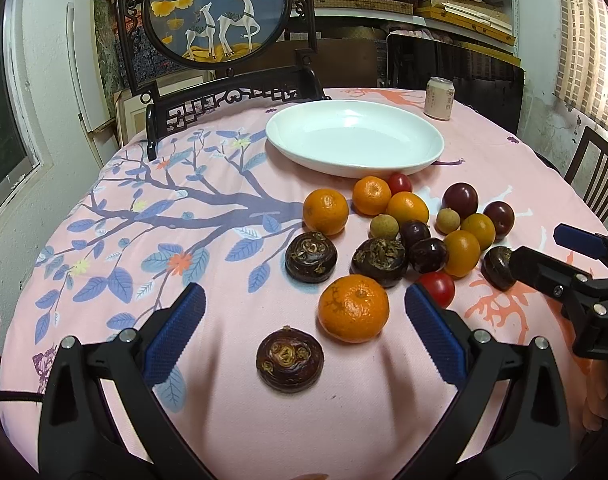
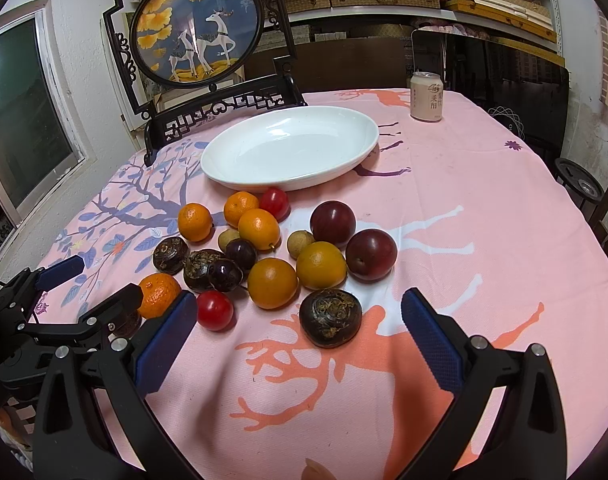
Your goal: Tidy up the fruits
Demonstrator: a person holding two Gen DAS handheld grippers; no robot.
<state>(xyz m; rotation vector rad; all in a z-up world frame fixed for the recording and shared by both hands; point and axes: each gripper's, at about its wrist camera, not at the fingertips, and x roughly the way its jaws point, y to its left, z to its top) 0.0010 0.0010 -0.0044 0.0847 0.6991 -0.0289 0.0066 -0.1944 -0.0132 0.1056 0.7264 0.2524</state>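
Left wrist view, both tongs (image 1: 304,312) (image 2: 298,316) gaping (nothing held), fruit pile (image 1: 408,232) before white plate (image 1: 354,142), can (image 1: 439,98) behind.

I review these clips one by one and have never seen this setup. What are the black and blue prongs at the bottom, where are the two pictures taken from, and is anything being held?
No robot: a person holds a handheld claw in each hand, each with a fisheye camera looking along its fingers. One picture looks past the left claw, the other past the right claw. Both are open and hold nothing. On the pink tablecloth lie loose fruits: oranges, plums, cherry tomatoes, dark water chestnuts. The white plate is empty; a can stands behind.
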